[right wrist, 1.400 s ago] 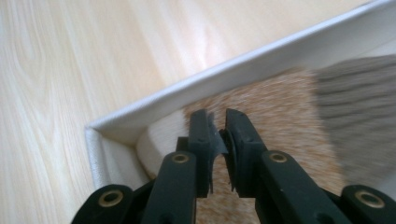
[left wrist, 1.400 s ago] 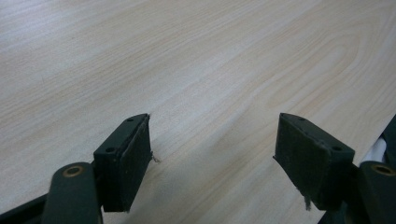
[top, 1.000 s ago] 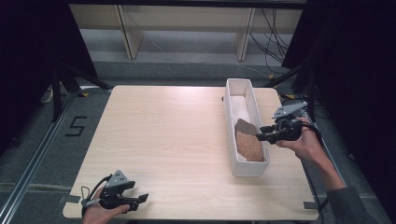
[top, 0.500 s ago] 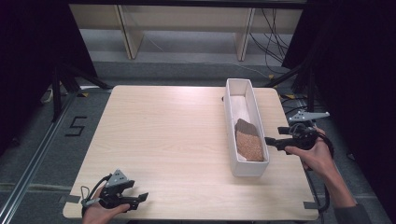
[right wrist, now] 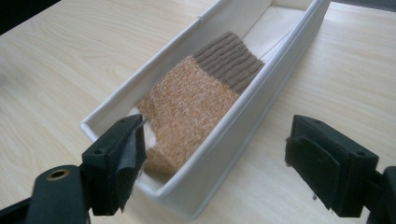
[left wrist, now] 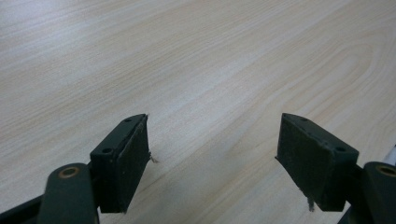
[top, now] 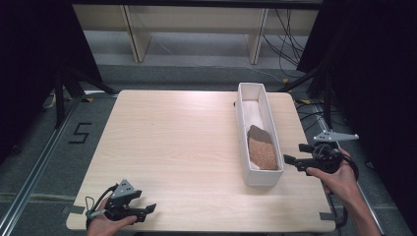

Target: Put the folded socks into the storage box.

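The right gripper (top: 291, 160), its jaws just spread wide and empty, hangs just beside the near end of the long white box (top: 242, 120), on its right. The folded brown-and-tan sock (top: 261, 148) lies flat inside that near end, its length running along the box. The left gripper (top: 147, 210) rests released, well apart at the table's (top: 172, 137) near-left corner.
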Demonstrator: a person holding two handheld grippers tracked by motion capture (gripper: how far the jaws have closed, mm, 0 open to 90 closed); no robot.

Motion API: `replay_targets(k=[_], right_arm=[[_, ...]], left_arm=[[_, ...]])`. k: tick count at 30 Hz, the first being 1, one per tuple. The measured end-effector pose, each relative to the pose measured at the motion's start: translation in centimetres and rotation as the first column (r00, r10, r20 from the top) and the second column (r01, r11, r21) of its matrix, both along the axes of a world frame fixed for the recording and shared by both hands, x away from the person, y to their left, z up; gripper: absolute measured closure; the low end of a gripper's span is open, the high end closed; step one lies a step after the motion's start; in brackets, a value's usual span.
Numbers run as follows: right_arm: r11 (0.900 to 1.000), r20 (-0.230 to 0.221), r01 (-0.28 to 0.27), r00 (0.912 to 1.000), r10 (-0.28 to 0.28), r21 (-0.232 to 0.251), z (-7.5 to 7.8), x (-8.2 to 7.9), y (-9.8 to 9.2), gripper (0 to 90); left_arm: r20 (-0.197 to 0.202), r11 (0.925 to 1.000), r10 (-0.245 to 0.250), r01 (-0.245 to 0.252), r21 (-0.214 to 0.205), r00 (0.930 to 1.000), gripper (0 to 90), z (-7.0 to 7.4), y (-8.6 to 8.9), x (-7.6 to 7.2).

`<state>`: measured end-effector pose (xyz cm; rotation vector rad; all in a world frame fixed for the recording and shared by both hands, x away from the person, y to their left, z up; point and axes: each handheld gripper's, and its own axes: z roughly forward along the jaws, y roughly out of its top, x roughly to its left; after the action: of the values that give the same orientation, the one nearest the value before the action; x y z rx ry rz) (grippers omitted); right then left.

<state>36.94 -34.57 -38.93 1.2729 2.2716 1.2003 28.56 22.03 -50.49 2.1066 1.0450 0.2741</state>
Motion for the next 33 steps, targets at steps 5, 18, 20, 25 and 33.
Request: replay_targets(k=[5, 18, 20, 25, 33], right_arm=[[0.9998, 0.02, -0.012, 0.9997, 0.012, 0.014, -0.7, -1.7, -0.2, 18.1], [0.9996, 0.0, -0.017, 0.9998, 0.017, 0.023, -3.6, -5.2, 0.1, 16.6], [0.9997, 0.011, -0.018, 0.9998, 0.018, 0.019, -3.9, -5.3, 0.1, 16.6], [0.9994, -0.03, -0.002, 0.9995, 0.003, 0.035, -4.8, -5.6, 0.2, 16.6], [0.9999, -0.045, -0.011, 0.9989, 0.011, 0.01, -6.2, -6.1, 0.5, 16.5]], left_arm=[[0.003, 1.0, -0.002, 0.002, 0.006, 1.0, 24.0, 0.0, 0.0, 0.1], [0.005, 1.0, 0.004, -0.004, 0.003, 1.0, 23.9, 0.0, 0.0, 0.0], [0.003, 1.0, 0.008, -0.008, -0.002, 1.0, 23.8, 0.0, 0.0, -0.1], [0.011, 0.9999, 0.007, -0.006, -0.013, 0.9999, 23.6, 0.0, 0.0, 0.0], [0.011, 0.9997, 0.0, 0.0, -0.025, 0.9999, 22.6, 0.0, -0.1, -0.1]])
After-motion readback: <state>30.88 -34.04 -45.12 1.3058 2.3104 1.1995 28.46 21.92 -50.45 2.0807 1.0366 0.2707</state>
